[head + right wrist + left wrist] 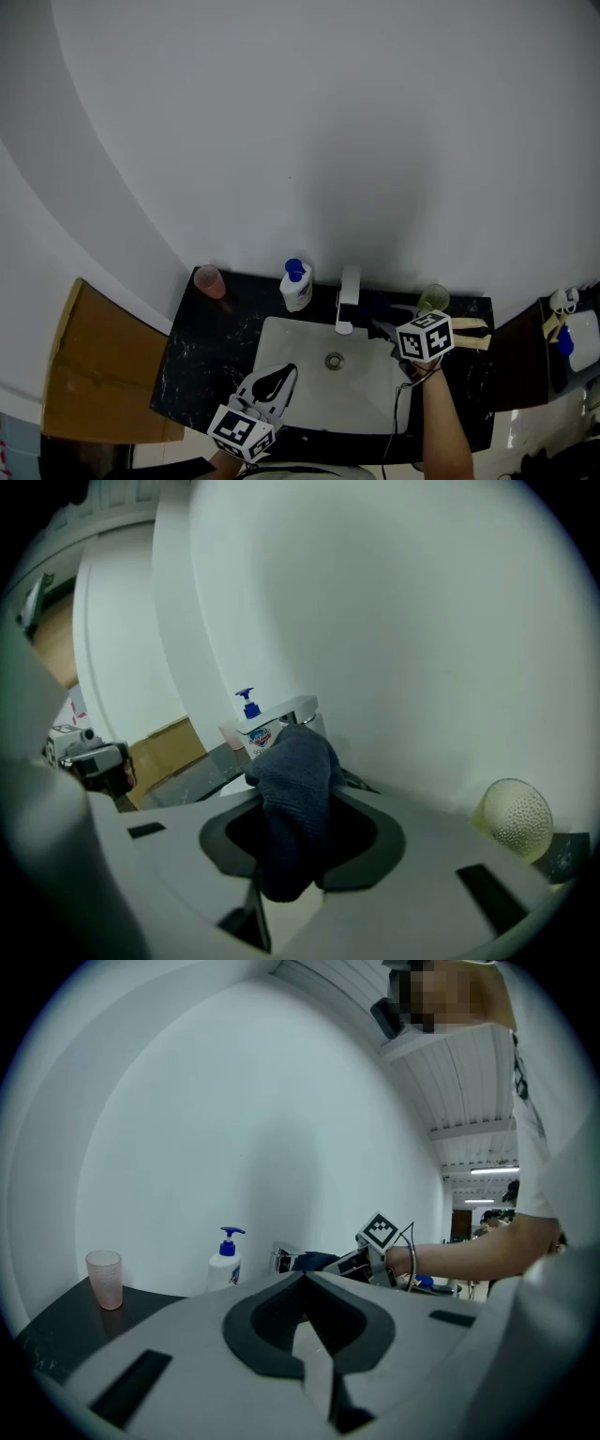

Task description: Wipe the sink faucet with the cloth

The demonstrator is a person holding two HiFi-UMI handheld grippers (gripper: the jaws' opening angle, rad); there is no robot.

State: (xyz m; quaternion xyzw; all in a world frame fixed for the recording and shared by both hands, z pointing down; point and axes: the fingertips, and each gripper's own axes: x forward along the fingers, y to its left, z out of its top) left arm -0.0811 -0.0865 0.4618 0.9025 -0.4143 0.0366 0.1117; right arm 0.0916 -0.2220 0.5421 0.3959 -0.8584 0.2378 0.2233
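The chrome faucet (349, 296) stands at the back of the white sink (300, 361). My right gripper (385, 325) is just right of the faucet's base, shut on a dark blue cloth (380, 312). In the right gripper view the cloth (302, 761) hangs bunched over the gripper (298, 797), and the faucet (292, 710) shows close behind it; I cannot tell if they touch. My left gripper (277, 377) hovers over the sink's front left rim, shut and empty. Its own view shows the gripper (305, 1279), with the faucet (284, 1258) and cloth (315, 1261) beyond.
A blue-pump soap bottle (296, 286) stands left of the faucet, and a pink cup (209, 281) sits at the black counter's (202, 352) back left. A pale green ball (433, 298) lies to the right. A cardboard box (94, 370) stands left of the counter.
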